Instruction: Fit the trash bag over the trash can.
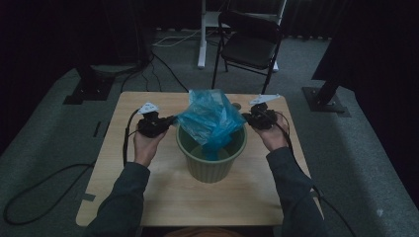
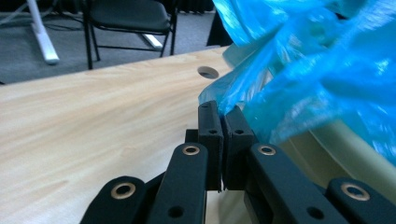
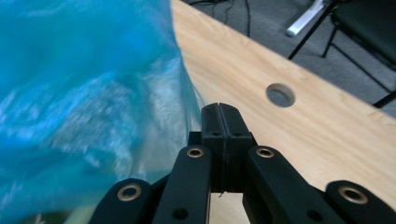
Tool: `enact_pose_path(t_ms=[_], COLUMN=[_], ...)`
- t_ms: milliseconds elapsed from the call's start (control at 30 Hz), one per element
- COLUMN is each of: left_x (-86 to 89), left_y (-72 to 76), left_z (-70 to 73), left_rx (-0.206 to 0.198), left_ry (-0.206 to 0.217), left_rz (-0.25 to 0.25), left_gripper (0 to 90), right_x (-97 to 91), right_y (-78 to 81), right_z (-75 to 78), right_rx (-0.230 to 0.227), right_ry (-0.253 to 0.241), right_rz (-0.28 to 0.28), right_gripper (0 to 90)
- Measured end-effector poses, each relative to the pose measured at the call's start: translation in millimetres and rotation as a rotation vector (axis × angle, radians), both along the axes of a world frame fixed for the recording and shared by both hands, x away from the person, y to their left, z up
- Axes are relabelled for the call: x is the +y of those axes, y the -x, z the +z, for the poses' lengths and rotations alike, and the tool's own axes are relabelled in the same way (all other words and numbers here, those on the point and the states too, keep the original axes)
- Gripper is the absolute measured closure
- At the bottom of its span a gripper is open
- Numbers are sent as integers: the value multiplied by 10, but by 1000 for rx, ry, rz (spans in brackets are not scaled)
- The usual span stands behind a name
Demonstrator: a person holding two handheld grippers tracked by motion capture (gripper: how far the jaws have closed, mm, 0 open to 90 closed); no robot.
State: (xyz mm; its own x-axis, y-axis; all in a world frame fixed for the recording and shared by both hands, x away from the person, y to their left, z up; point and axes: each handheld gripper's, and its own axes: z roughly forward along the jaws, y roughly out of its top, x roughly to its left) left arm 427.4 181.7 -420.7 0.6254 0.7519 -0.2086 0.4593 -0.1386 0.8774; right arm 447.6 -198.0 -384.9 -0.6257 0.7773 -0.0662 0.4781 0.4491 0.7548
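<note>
**High view: both grippers pinch a blue bag over a green bin**

High view looks down on a wooden table (image 1: 148, 192) with a ribbed green bin (image 1: 211, 163) standing near its middle. A crumpled blue bag (image 1: 210, 121) hangs over and into the bin, its bulk rising above the rim and its lower end dipping inside. The left gripper (image 1: 170, 120) meets the bag's left edge just beside the rim; the right gripper (image 1: 245, 117) meets its right edge at about the same height. Each sits in a hand, and grey sleeves come in from the bottom edge. Cables trail from both grippers off the table.

Left gripper view shows the jaws pressed together with an edge of the blue plastic (image 2: 317, 70) caught at their tips, so the left gripper (image 2: 223, 112) is clamped on the bag. The bin's pale green rim (image 2: 345, 149) runs just to the right of the jaws, and a round hole (image 2: 208, 72) in the table lies beyond them.

Right gripper view shows the right gripper (image 3: 219, 108) with its jaws fully together, no gap between them. The bag (image 3: 84, 102) spreads close against their left side; whether plastic is caught between the tips cannot be told. The hole (image 3: 280, 94) in the table lies off to the right.

Behind the table a black folding chair (image 1: 249, 44) stands on grey carpet.
</note>
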Motion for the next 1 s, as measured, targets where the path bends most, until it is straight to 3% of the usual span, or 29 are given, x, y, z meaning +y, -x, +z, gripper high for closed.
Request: enact_pose_path(t_ms=[167,433,600,767,1000], left_x=[35,124,163,200,213], left_y=[49,156,248,327,357], left_z=[-46,-40,-38,-28,130], left_rx=[22,26,27,18,-26], left_ry=[39,75,66,53,51], left_rz=[-33,-46,-59,-55,-46], left_gripper=[862,857,858,858,793], right_x=[-48,-133,-182,-188,-222], right_y=[97,247,364,423,429], right_z=[-99,-128,-127,-167,-129], right_rx=[33,34,28,26,9], right_ry=[-24,-67,-94,-82,-101], right_rz=[22,49,68,74,78], right_gripper=[900,900,900,900,900])
